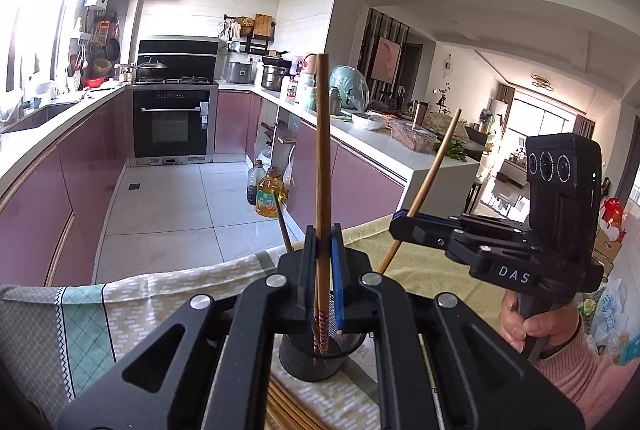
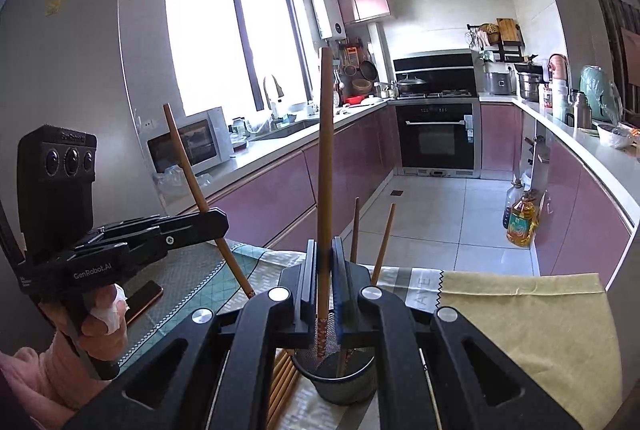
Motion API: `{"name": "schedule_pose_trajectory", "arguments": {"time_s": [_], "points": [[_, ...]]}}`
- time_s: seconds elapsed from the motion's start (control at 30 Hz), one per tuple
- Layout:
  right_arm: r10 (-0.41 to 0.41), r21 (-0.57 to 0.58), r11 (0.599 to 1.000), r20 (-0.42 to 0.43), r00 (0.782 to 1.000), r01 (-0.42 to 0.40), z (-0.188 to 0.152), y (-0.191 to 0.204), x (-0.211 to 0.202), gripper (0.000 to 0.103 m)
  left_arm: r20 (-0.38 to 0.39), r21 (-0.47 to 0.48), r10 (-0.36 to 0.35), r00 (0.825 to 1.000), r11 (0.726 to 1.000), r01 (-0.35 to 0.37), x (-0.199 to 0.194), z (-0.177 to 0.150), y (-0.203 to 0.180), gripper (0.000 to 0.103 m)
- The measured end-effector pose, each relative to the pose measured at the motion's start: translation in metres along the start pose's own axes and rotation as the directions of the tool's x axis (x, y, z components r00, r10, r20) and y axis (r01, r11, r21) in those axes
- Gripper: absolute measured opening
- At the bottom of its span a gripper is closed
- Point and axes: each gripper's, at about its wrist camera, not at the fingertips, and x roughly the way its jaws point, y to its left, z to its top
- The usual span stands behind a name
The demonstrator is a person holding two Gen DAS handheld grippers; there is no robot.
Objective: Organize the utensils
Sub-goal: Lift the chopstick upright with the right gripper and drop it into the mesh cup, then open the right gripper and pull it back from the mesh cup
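In the left wrist view my left gripper [image 1: 323,232] is shut on a wooden chopstick [image 1: 322,149], which stands upright with its patterned tip over a black mesh cup [image 1: 310,362]. To the right, my right gripper [image 1: 397,220] is shut on a second chopstick [image 1: 434,169] that leans right. In the right wrist view the right gripper [image 2: 325,245] holds its chopstick [image 2: 325,149] upright, tip at the mouth of the cup [image 2: 340,382]. The left gripper [image 2: 219,220] holds its slanted chopstick [image 2: 188,165]. Two more chopsticks [image 2: 383,244] stand in the cup. Several loose chopsticks [image 2: 285,378] lie beside it.
The cup stands on a table with a teal and yellow cloth [image 2: 520,318], whose far edge drops to the tiled kitchen floor. A phone [image 2: 144,300] lies at the left. Pink cabinets, an oven [image 2: 436,135] and oil bottles [image 2: 520,222] are beyond.
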Motion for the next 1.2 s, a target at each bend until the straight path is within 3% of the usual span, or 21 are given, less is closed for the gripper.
{"name": "schedule_pose_trajectory", "arguments": {"time_s": [0.3,0.7,1.2], "points": [[-0.021,0.009,1.0,-0.107,0.994,0.022,-0.016,-0.008,0.031,0.006,-0.119,0.031,0.019,0.993,0.999,-0.015,0.04,-0.019,-0.001,0.007],[-0.009,0.044,0.999,-0.278,0.961,0.022,-0.031,-0.017,0.07,0.007,-0.268,0.02,0.016,0.963,1.0,-0.011,0.079,-0.044,0.016,0.007],[0.005,0.079,0.997,-0.257,0.966,0.016,-0.036,-0.019,0.069,0.009,-0.276,-0.022,0.038,0.96,0.999,-0.045,0.096,-0.05,0.029,0.008]]}}
